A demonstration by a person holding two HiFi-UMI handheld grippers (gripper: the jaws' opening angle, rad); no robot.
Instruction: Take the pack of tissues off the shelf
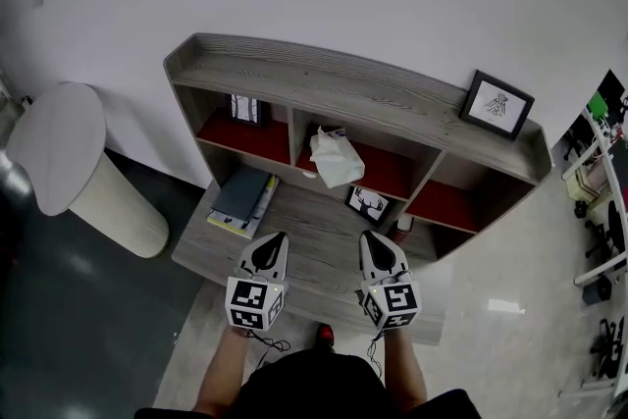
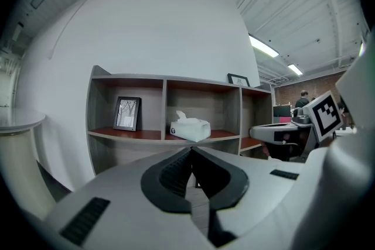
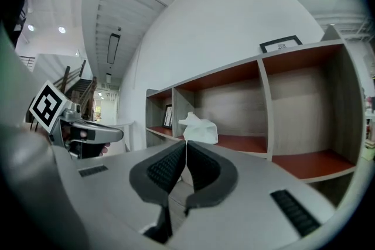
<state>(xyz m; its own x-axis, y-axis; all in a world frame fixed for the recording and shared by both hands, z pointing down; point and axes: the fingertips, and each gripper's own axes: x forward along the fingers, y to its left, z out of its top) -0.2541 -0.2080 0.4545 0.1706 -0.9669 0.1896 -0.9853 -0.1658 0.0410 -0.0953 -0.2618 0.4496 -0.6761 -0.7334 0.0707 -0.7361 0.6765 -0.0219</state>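
Note:
The white tissue pack [image 1: 336,158] lies in the middle compartment of the grey wooden shelf [image 1: 353,83], on its red floor, with a tissue sticking up. It also shows in the left gripper view as the tissue pack [image 2: 190,128] and in the right gripper view as the tissue pack [image 3: 199,129], straight beyond the jaws. My left gripper [image 1: 272,245] and right gripper [image 1: 373,244] hover side by side over the lower desk surface, well short of the pack. Both pairs of jaws are shut with nothing between them: left gripper [image 2: 191,152], right gripper [image 3: 186,145].
A framed picture [image 1: 247,109] stands in the left compartment, another framed picture [image 1: 497,103] on the shelf top at right. Books [image 1: 241,199] lie on the desk's left side, a small deer picture [image 1: 368,204] near its middle. A white round bin [image 1: 80,166] stands left of the shelf.

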